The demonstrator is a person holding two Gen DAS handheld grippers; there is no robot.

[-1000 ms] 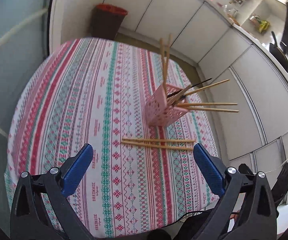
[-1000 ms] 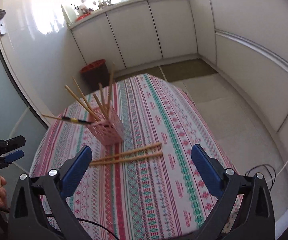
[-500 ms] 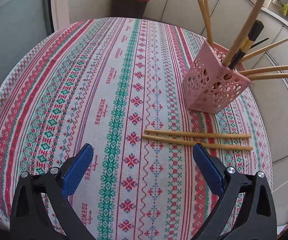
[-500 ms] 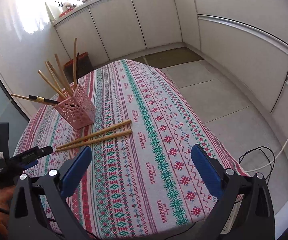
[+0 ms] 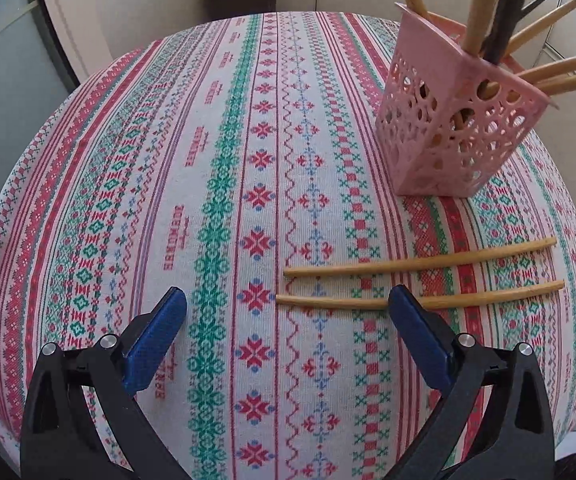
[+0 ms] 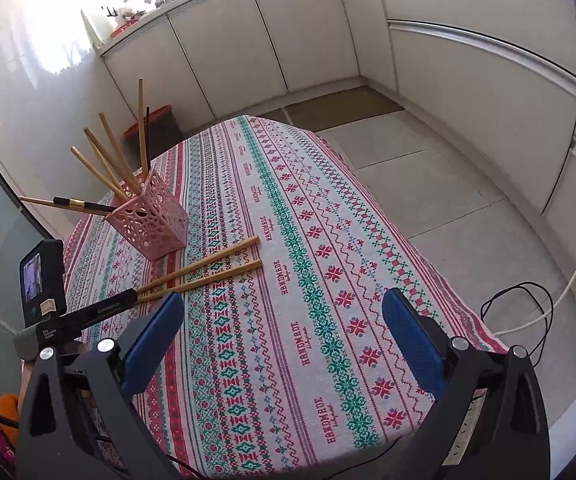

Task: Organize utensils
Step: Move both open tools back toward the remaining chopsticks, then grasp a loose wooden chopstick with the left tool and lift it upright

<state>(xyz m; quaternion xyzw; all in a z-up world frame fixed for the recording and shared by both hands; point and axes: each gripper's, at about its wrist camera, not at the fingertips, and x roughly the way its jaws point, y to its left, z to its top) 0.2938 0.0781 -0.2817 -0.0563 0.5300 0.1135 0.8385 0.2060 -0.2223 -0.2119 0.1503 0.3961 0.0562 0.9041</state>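
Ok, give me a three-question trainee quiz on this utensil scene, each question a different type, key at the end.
1. True or false: the left gripper is shut on a chopstick.
2. Multiple choice: the two loose chopsticks lie (A) inside the pink holder, (B) side by side on the tablecloth in front of the holder, (C) on the floor.
3. Fill in: the right gripper is open and holds ____.

Key
1. False: its jaws stand wide open and empty, with one fingertip in front of the nearer chopstick.
2. B
3. nothing
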